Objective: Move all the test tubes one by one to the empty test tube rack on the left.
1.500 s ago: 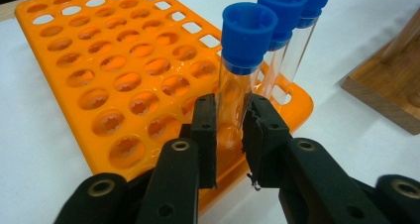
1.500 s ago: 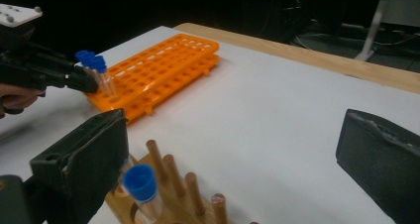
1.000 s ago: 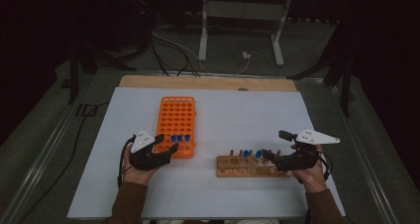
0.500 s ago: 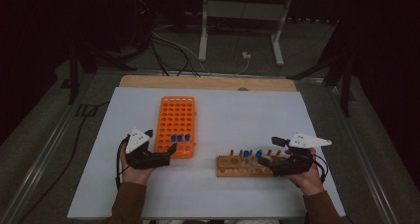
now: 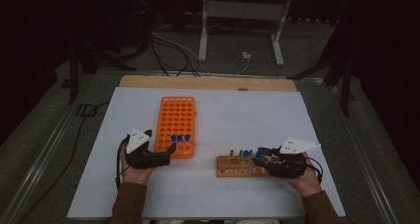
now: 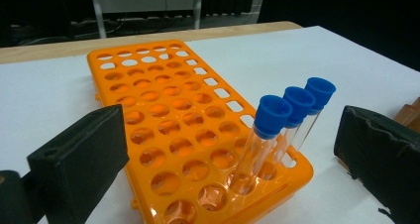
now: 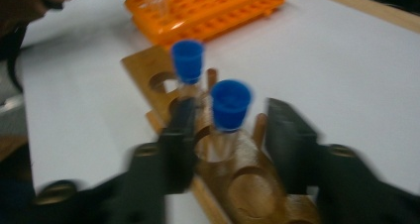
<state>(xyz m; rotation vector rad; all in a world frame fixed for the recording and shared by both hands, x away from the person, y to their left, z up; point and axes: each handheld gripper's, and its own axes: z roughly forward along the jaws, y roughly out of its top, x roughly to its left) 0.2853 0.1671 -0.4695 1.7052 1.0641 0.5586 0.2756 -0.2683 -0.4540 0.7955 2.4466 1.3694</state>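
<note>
An orange tube rack [image 5: 176,120] lies left of centre with three blue-capped tubes [image 5: 181,139] upright in its near row. My left gripper [image 5: 168,153] rests at the rack's near-left corner. Its jaws have just been opening and now stand wide, with the three tubes [image 6: 289,110] ahead and nothing touching the pads. A wooden rack [image 5: 233,167] at the right holds two blue-capped tubes [image 5: 252,153]. My right gripper [image 7: 228,135] has just been closing; the nearer tube [image 7: 229,102] stands between its jaws with a gap on each side. The second tube [image 7: 188,60] stands just beyond.
A white sheet [image 5: 247,115] covers the table, with a wooden strip [image 5: 208,83] along its far edge. Cables and a metal stand's legs [image 5: 237,30] lie on the dark floor behind. Most holes of the orange rack [image 6: 163,100] hold nothing.
My right gripper has come down and left onto the wooden rack, and its jaws have narrowed around a blue-capped tube. The left gripper's jaws have spread apart while the hand stayed in place.
</note>
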